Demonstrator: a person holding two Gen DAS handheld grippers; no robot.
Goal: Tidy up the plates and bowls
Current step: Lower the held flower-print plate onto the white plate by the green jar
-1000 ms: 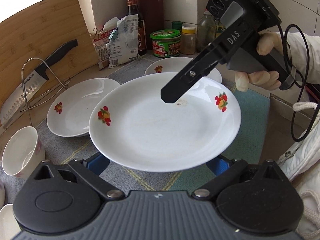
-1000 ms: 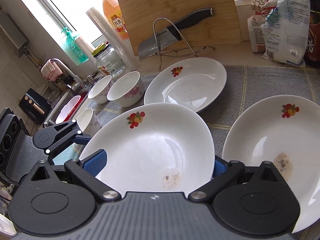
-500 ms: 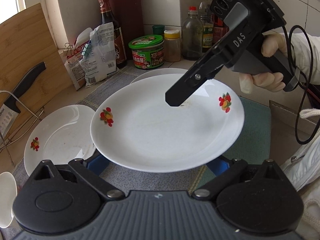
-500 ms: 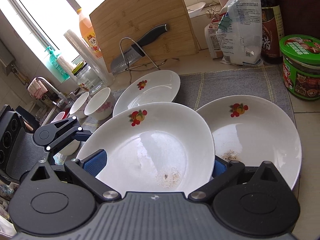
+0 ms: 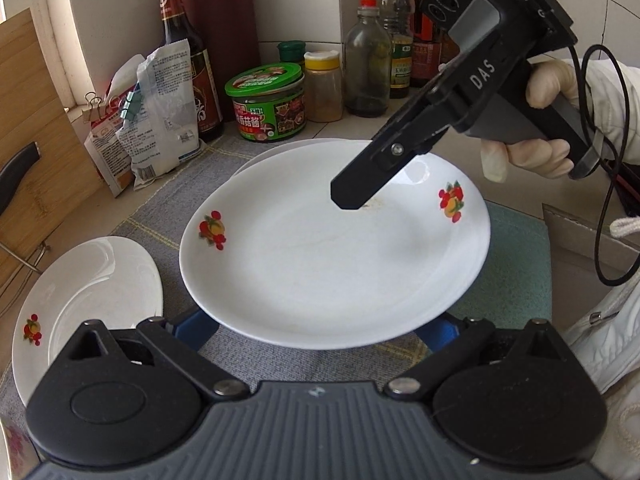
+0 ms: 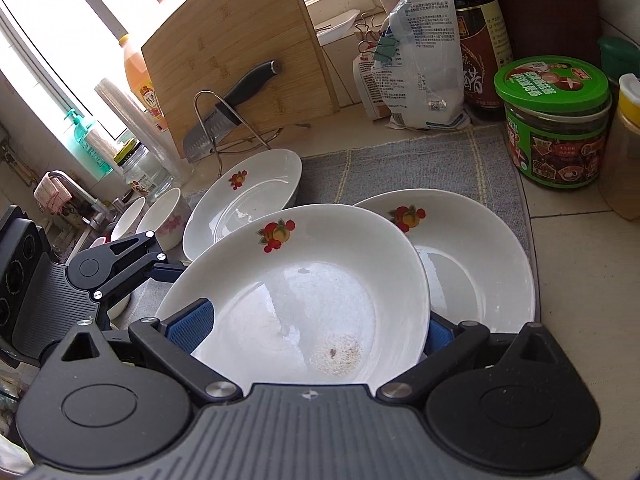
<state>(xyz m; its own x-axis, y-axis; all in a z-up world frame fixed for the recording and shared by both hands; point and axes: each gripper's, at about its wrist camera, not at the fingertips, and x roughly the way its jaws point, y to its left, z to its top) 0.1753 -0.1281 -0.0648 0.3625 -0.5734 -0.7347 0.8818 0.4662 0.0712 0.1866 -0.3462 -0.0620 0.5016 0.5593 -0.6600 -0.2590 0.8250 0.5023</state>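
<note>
Far left, by the sink: two bowls are set side by side on the mat's edge, with pink print on the nearer one; their insides are hidden. A clear glass jar is seen behind them. A knife is propped on a wire stand against an upright cutting board. A third plate is laid on the grey mat, just left of the lifted one. Centre: the fruit-print plate is held clear of the mat from two sides. Its left rim is caught between the blue pads of the left gripper, jaws spread wide and clamped on it; its near rim is gripped the same way by the right gripper. A pale patch of residue with a dark speck is noted in its well. The left part of a second plate is overlapped and hidden by it; whether the two touch cannot be told. Right of centre, behind the mat: clipped bags and a dark sauce bottle are crowded against the wall. A green-lidded jar, filled with dark contents, is stood just beside the mat's right edge, close to the second plate. A yellow-capped jar of brownish contents is placed next to it. The right gripper's handle is held by a gloved hand.
</note>
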